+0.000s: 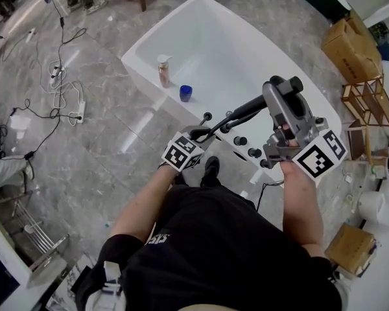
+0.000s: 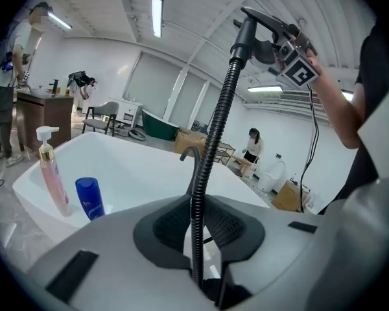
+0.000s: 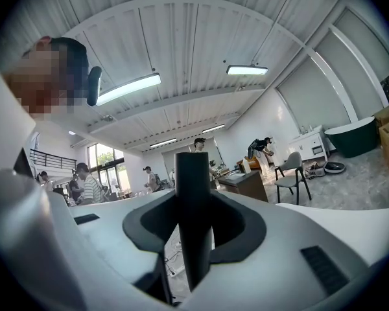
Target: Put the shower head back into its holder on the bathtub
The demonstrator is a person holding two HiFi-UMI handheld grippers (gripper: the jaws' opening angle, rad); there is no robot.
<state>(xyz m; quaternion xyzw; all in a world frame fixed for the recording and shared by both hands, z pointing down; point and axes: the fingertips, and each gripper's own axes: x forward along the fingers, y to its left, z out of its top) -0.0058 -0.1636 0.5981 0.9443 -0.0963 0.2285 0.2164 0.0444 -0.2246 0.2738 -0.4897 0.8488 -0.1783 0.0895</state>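
A white bathtub [image 1: 181, 28] fills the middle of the head view, with black tap knobs [image 1: 241, 140] on its near rim. My right gripper [image 1: 280, 94] is shut on the black shower head [image 1: 249, 109], holding it up above that rim. In the right gripper view the dark handle [image 3: 193, 186] stands upright between the pads of the right gripper [image 3: 193, 229]. The ribbed black hose [image 2: 214, 135] runs down from the shower head [image 2: 262, 21] into my left gripper [image 2: 197, 232], which is shut on it. In the head view the left gripper [image 1: 204, 133] sits low beside the taps.
A pink pump bottle [image 1: 163, 70] and a blue bottle [image 1: 185, 93] stand on the tub's left rim. A black spout [image 2: 191, 154] rises from the rim. Cables and a power strip [image 1: 65, 102] lie on the floor to the left; cardboard boxes [image 1: 350, 44] are on the right. Other people stand far off.
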